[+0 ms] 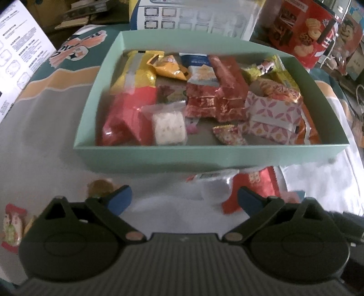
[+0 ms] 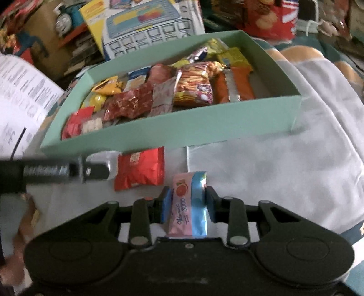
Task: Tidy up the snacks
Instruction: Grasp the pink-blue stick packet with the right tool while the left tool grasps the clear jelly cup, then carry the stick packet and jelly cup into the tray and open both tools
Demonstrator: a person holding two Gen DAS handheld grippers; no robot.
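Observation:
A mint-green box [image 1: 204,157] [image 2: 173,134] holds several snack packets. My left gripper [image 1: 184,200] is open and empty, just in front of the box's near wall. Ahead of it on the table lie a silver-white packet [image 1: 216,184] and a red packet [image 1: 252,189] [image 2: 140,169]. My right gripper [image 2: 187,205] is shut on a pink and blue snack packet [image 2: 188,205], held upright in front of the box. The left gripper also shows from the side in the right wrist view [image 2: 97,169], by the red packet.
A round brown snack [image 1: 100,186] and a small red-white packet [image 1: 12,225] lie at the left on the table. A white cloth [image 2: 273,173] covers the right. Printed cartons [image 1: 195,18] and a red biscuit tin [image 1: 304,34] stand behind the box.

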